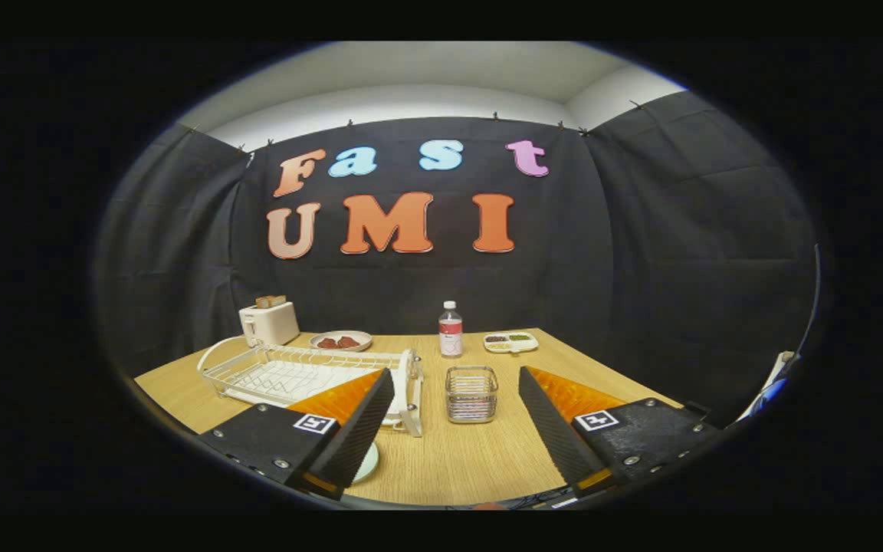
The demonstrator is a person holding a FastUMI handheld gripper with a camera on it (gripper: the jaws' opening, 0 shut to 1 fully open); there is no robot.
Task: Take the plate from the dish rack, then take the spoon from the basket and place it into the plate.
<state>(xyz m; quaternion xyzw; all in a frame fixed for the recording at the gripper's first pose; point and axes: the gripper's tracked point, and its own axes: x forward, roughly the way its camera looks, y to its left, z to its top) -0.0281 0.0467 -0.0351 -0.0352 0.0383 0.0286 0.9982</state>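
My gripper [457,376] is open above the wooden table [464,460], with nothing between its fingers. Just ahead of the fingertips, in line with the gap, a small wire basket [471,394] stands upright; I cannot make out what it holds. The white wire dish rack [296,374] lies beyond the left finger, which covers its near right corner. A pale plate [368,463] rests flat on the table under the left finger, with just a sliver of its rim showing beside the finger.
At the back of the table stand a white toaster [268,322], a plate with dark food [340,340], a water bottle [451,330] and a small divided dish [510,342]. Bare wood lies to the right of the basket.
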